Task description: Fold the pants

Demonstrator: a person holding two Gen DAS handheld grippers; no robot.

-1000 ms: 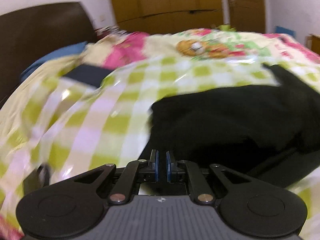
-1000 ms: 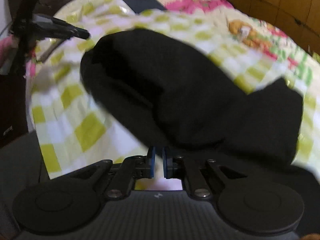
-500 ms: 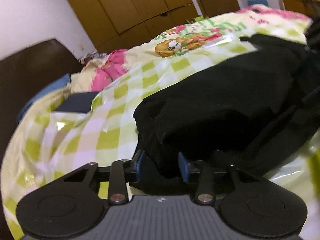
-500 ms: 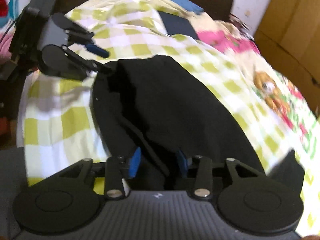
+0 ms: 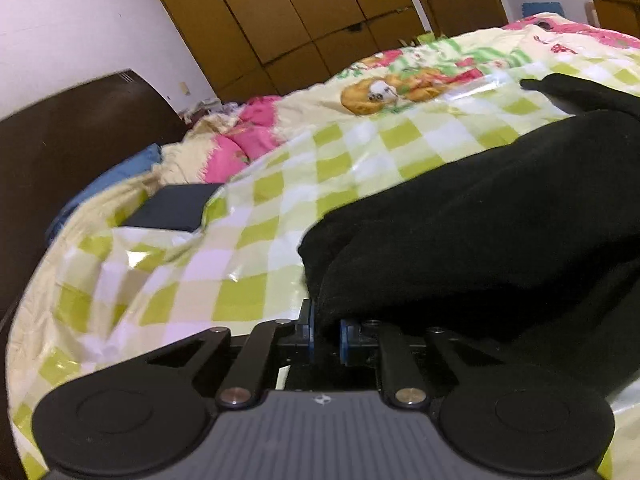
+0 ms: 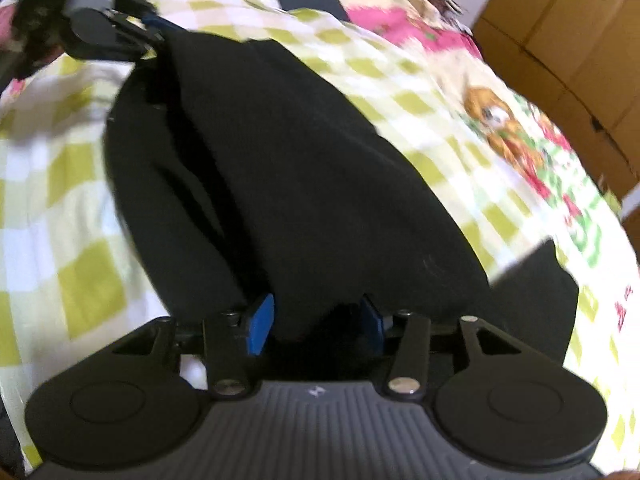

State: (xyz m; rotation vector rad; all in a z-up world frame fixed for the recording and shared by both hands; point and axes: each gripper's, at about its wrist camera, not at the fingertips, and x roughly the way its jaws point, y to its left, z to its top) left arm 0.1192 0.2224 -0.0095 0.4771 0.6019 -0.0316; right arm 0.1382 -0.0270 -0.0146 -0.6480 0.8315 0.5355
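Black pants (image 5: 480,220) lie bunched on a green-and-white checked bedspread (image 5: 240,248). My left gripper (image 5: 326,322) is at their near left edge. Its jaws are closing and the blue pads pinch a fold of the black cloth. In the right wrist view the pants (image 6: 280,160) stretch away from my right gripper (image 6: 316,316). Its jaws are closing too, still wide apart, with a thick fold of cloth between the blue pads (image 6: 262,322). The left gripper (image 6: 154,36) also shows at the pants' far end, top left.
A dark flat object (image 5: 172,206) rests on the bed near a blue pillow (image 5: 108,180) and pink bedding (image 5: 248,140). A brown headboard (image 5: 60,140) stands at the left. Wooden wardrobe doors (image 5: 300,20) line the far wall. The bed's edge drops off at the left (image 6: 12,60).
Both grippers were shut and empty above the pants, then opened around the cloth's edge. The left has since closed on a fold. The right has come lower and nearer, cloth between its pads.
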